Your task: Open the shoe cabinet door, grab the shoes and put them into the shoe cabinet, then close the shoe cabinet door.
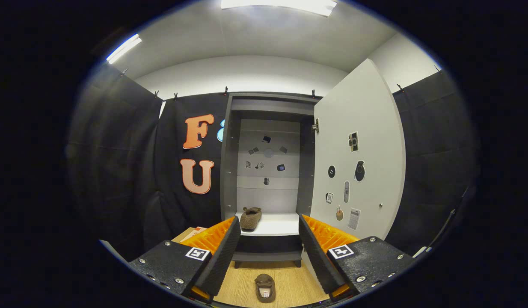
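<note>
Straight ahead of the fingers (268,252), the shoe cabinet (268,171) is seen with its door (358,162) swung fully open to the cabinet's right side, so the opening step is judged done. One brown shoe (250,218) already rests on the white shelf (277,224) inside the cabinet, toward the shelf's left front corner. A second shoe (265,288) lies on the wooden floor (285,282) in front of the cabinet's base, below the shelf and between the two fingers as seen in the gripper view. The fingers are held spread wide apart with nothing between them that is gripped; they are released and empty. The task is judged to be about halfway along: the floor shoe has yet to be picked up, placed and the door shut. Several risks can be foreseen. If the fingers are lowered off-centre over the floor shoe, it could be pushed across the smooth floor instead of being caught. A soft shoe pinched only at its rim could sag or slip out while being lifted toward the shelf. When it is set down, the shoe already on the shelf could be knocked if the placement is made too far toward the shelf's left. A shoe left overhanging the shelf's front edge could block the door from closing.
</note>
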Available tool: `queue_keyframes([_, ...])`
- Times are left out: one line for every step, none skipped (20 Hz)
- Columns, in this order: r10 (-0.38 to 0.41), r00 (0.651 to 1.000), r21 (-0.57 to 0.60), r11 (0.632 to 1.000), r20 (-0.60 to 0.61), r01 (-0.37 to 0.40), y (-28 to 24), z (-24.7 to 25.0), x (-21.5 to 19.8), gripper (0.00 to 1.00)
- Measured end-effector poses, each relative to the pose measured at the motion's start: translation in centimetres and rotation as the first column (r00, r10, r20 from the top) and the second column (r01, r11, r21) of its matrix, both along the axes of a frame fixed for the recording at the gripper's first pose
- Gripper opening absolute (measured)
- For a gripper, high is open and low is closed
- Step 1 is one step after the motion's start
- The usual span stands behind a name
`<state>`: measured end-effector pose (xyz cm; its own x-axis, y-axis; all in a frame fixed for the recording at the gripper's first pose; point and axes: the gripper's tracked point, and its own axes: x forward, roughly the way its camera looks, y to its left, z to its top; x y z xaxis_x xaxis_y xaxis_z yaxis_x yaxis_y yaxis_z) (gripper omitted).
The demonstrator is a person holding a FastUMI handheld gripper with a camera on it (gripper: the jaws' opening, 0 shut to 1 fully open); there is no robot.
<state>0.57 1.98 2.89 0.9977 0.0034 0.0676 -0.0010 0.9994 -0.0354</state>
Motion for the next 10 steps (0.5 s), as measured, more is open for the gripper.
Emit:
queue_keyframes([0.003,1.0,0.002,1.0,-0.002,-0.003,0.1,0.0,0.0,0.86])
queue_keyframes([0.006,1.0,0.001,1.0,-0.003,-0.006,0.1,-0.1,0.0,0.86])
queue_keyframes([0.01,1.0,0.001,1.0,-0.005,-0.01,0.1,-0.3,0.0,0.86])
queue_keyframes([0.01,1.0,0.0,1.0,-0.006,-0.01,0.0,-0.4,0.1,0.86])
queue_keyframes([0.012,1.0,0.004,1.0,-0.007,-0.012,0.0,-0.5,0.1,0.86])
queue_keyframes([0.019,1.0,0.008,1.0,-0.008,-0.019,0.3,-0.6,0.2,0.86])
queue_keyframes([0.02,1.0,0.01,1.0,-0.009,-0.02,0.4,-0.8,0.4,0.86])
queue_keyframes([0.018,1.0,0.01,1.0,-0.006,-0.018,0.4,-0.8,0.5,0.86])
queue_keyframes([0.02,1.0,0.011,1.0,-0.01,-0.019,0.4,-0.9,0.5,0.86])
queue_keyframes([0.019,1.0,0.01,1.0,-0.009,-0.019,0.4,-1.0,0.5,0.86])
